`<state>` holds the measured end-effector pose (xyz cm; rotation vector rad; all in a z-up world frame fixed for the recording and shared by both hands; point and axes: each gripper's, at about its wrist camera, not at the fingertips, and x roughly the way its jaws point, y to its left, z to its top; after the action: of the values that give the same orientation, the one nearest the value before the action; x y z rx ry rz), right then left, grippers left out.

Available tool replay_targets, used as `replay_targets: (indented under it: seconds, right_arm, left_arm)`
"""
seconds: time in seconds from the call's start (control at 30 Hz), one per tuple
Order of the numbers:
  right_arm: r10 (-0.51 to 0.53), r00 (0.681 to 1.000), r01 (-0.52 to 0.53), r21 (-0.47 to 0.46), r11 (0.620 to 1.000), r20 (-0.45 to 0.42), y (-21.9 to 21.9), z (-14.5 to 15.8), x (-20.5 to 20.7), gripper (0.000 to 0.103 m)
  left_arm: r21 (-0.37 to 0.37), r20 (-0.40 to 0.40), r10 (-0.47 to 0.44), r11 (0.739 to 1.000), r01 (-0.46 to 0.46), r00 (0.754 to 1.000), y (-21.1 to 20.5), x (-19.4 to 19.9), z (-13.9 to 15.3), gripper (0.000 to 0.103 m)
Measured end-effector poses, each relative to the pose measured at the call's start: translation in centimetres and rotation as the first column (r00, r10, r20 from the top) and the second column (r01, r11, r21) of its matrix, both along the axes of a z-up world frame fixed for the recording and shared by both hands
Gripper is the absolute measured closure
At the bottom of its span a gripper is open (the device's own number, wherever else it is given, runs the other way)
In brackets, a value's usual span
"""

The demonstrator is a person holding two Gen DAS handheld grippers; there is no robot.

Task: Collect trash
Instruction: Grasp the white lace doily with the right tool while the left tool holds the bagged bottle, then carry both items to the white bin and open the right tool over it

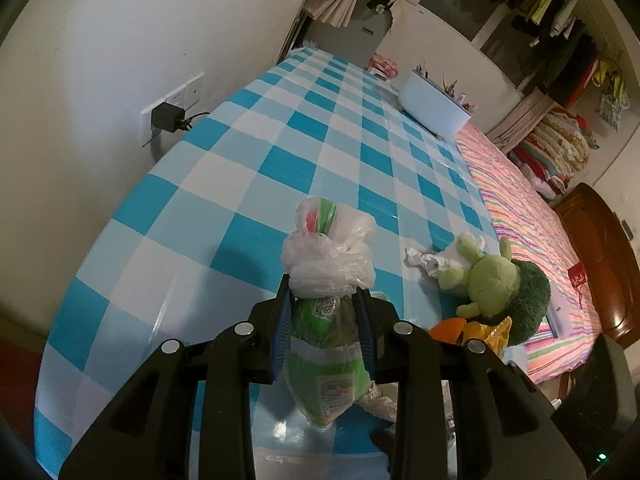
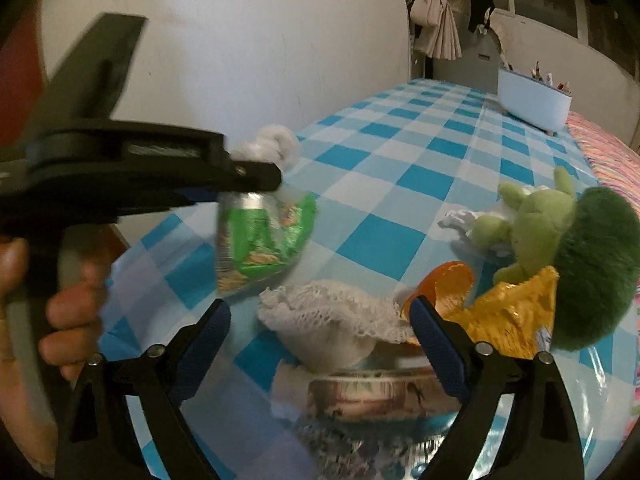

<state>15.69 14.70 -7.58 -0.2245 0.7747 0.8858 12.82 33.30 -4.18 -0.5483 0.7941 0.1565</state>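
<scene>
My left gripper point(image 1: 324, 292) is shut on the knotted neck of a clear plastic bag point(image 1: 328, 256) that holds green wrappers and hangs above the blue checked tablecloth point(image 1: 280, 140). In the right wrist view that bag point(image 2: 264, 236) hangs at the left under the left gripper point(image 2: 256, 178), with a person's hand point(image 2: 60, 312) on the handle. My right gripper point(image 2: 320, 306) stands open over a white lace cloth point(image 2: 332, 316) lying on a patterned bowl point(image 2: 368, 388). To the right lie an orange peel point(image 2: 444, 284), a yellow wrapper point(image 2: 508, 312) and crumpled tissue point(image 2: 460, 220).
A green plush toy point(image 2: 560, 240) lies against the yellow wrapper at the table's right edge. A white box of pencils point(image 1: 432, 104) stands at the far end. A charger is plugged into the wall socket point(image 1: 168, 116). A striped bed point(image 1: 532, 220) adjoins the table.
</scene>
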Motion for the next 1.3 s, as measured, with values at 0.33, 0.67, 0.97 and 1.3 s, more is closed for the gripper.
replay_targets:
  seconds: [0.33,0.67,0.97,1.3]
  right_arm:
    - [-0.009,0.999,0.010,0.021,1.000,-0.046,-0.6,-0.6,0.5,0.051]
    - [-0.071,0.997,0.071,0.114,0.991,-0.008,-4.4,2.4,-0.6,0.051]
    - [-0.162,0.987,0.160,0.169,0.973,-0.003,-9.8,4.0,-0.8,0.051]
    - [-0.244,0.970,0.236,0.192,0.953,0.018,-14.9,5.1,-1.3,0.051]
  left_arm:
    - [0.031,0.001,-0.001,1.000,0.001,1.000,-0.7,-0.1,0.5,0.074]
    - [0.063,0.025,-0.024,0.998,0.022,0.999,-2.4,-0.5,1.8,0.074]
    - [0.083,0.050,-0.060,0.995,0.056,0.997,-4.7,-1.3,3.2,0.074]
    - [0.100,0.081,-0.137,0.987,0.129,0.987,-9.2,-1.4,4.9,0.074]
